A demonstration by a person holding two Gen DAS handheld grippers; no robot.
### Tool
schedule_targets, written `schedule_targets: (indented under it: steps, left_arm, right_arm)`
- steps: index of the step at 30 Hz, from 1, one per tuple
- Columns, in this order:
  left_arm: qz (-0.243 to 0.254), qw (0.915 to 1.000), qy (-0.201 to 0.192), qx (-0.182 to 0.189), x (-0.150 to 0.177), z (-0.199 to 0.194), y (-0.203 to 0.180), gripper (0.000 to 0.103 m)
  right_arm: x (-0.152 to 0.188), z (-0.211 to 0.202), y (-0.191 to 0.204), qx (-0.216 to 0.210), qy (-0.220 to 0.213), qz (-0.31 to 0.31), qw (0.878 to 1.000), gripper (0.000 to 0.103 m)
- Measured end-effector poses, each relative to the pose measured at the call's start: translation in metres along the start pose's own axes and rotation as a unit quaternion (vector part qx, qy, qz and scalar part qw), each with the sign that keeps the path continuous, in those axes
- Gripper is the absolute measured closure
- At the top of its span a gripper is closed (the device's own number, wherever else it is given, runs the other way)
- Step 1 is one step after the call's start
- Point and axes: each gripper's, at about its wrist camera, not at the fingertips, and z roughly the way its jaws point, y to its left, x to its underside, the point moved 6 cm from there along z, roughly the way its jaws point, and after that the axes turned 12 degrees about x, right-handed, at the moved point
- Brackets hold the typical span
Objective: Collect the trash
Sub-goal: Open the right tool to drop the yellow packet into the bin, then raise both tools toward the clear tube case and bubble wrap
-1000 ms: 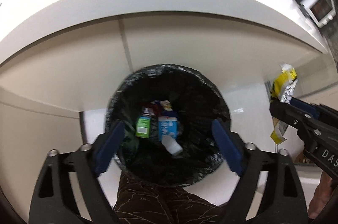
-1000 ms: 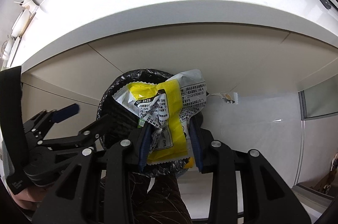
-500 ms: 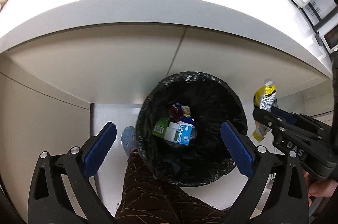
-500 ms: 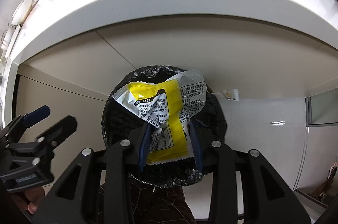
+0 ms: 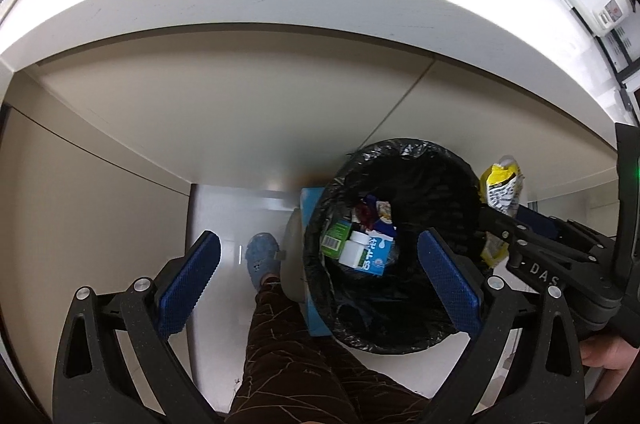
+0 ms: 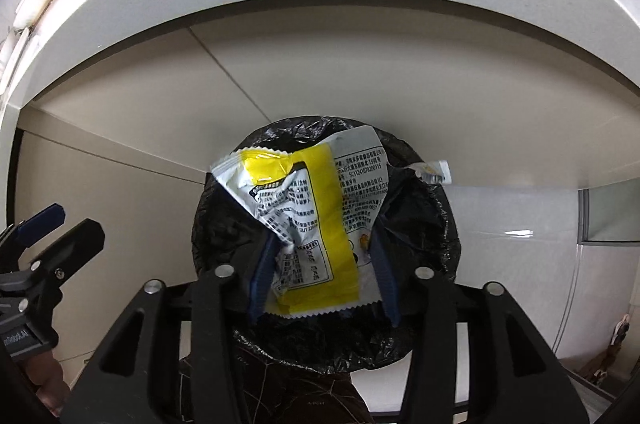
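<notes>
My right tongs (image 6: 322, 276), jaws just opening, hang over the black-lined bin (image 6: 436, 220) with the yellow wrapper (image 6: 320, 220) loose between them, while my left tongs (image 5: 320, 278) gape wide and empty to the left.

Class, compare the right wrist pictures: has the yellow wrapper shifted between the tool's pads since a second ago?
Yes. The yellow wrapper now sits loose above the bin, as the right tool has just been opening.
</notes>
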Motion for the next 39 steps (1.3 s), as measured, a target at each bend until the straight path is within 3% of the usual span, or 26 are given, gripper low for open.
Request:
schedule_targets:
  steps: [9, 14, 17, 24, 29, 34, 39]
  left_arm:
    - [0.006, 1.0, 0.005, 0.002, -0.002, 0.007, 0.003, 0.006]
    - [0.019, 0.9998, 0.001, 0.004, -0.002, 0.006, -0.002, 0.006]
    - [0.023, 0.9997, -0.002, 0.005, -0.004, 0.002, -0.006, 0.006]
    - [0.036, 0.999, -0.027, -0.001, -0.014, -0.024, -0.018, 0.006]
    - [0.034, 0.9985, -0.043, 0.003, -0.026, -0.05, -0.026, 0.006]
    - [0.041, 0.9966, -0.072, -0.003, -0.056, -0.077, -0.029, 0.006]
    - [0.038, 0.9949, -0.092, 0.015, -0.1, -0.093, -0.027, 0.006]
  right_arm:
    - [0.0, 0.007, 0.002, 0.005, 0.008, 0.004, 1.0, 0.04]
    - [-0.002, -0.002, -0.001, 0.007, -0.008, 0.008, 1.0, 0.02]
    - [-0.005, -0.013, -0.007, 0.017, -0.022, 0.007, 1.0, 0.013]
    - [-0.011, -0.043, -0.019, 0.014, -0.035, 0.009, 0.999, 0.012]
    - [-0.024, -0.093, -0.028, 0.0, -0.073, 0.015, 0.997, 0.012]
    - [-0.049, -0.13, -0.034, -0.003, -0.105, 0.024, 0.994, 0.012]
    - [-0.083, -0.157, -0.038, -0.014, -0.133, 0.035, 0.99, 0.012]
